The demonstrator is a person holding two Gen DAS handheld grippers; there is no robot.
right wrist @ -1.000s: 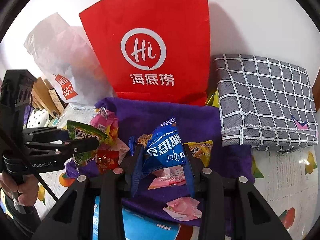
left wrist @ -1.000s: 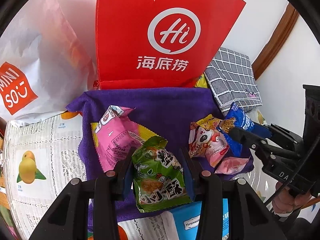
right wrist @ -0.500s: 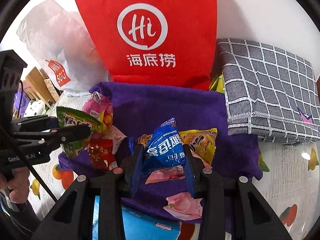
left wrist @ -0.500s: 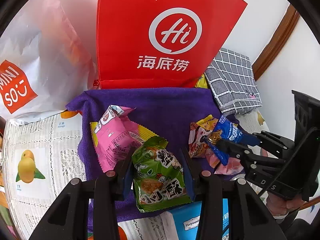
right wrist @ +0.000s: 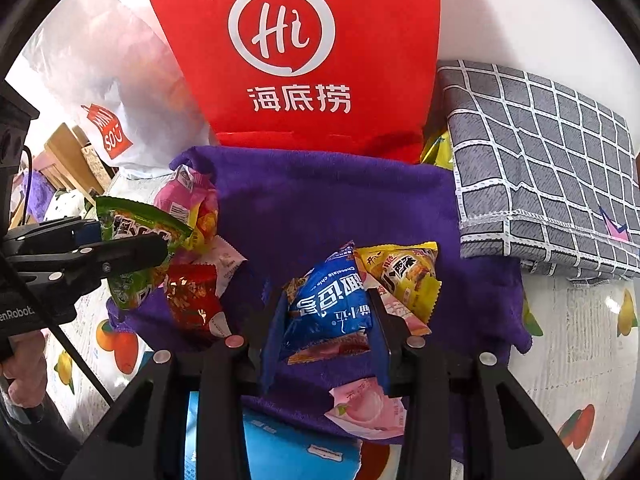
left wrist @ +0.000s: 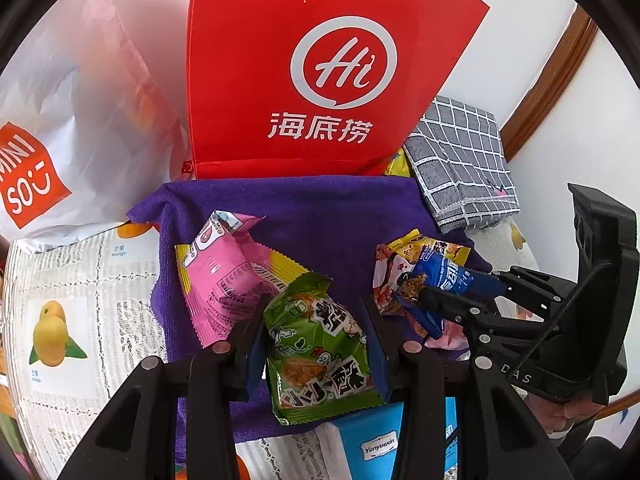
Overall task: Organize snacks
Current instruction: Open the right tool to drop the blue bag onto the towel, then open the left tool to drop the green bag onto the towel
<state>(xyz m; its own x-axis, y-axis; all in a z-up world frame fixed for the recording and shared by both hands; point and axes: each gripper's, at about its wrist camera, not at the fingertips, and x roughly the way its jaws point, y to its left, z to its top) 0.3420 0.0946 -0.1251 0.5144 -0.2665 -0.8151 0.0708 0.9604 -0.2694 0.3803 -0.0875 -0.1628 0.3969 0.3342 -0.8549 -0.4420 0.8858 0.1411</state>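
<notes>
Where seen from the left wrist: left gripper (left wrist: 316, 344) clamped, fingers (left wrist: 252, 332) pressed on both sides of green snack packet (left wrist: 320, 348), held over near edge of purple towel (left wrist: 332, 208). Right gripper (left wrist: 436, 304) visible at right, side-on, gripping blue cookie packet (left wrist: 444, 280). Pink packet (left wrist: 220, 276) lying on towel just left of green one; yellow packet (left wrist: 436, 248) behind blue one. Wooden trim (left wrist: 552, 80) on wall at upper right, shown in this view only.

From the right wrist: right gripper (right wrist: 326, 320) fingers (right wrist: 272, 332) closed on blue cookie packet (right wrist: 332, 304), packet low over towel, yellow packet (right wrist: 404, 276) touching its right side. Shown in this view only: red foil packet (right wrist: 192, 304) on towel beneath left gripper (right wrist: 132, 248), and pink peach sachet (right wrist: 368, 408) at towel's near edge. Person's hand (right wrist: 24, 372) on left handle.

Writing legible: "Hi" with Chinese characters on red paper bag (left wrist: 320, 64); "MINISO" on white plastic bag (left wrist: 80, 112); "Chocolate chip" on blue packet; "Yunyuexin" on light blue box (left wrist: 380, 440). Grey checked cloth (right wrist: 540, 168) folded at right. Fruit-print cover on counter (left wrist: 60, 320).
</notes>
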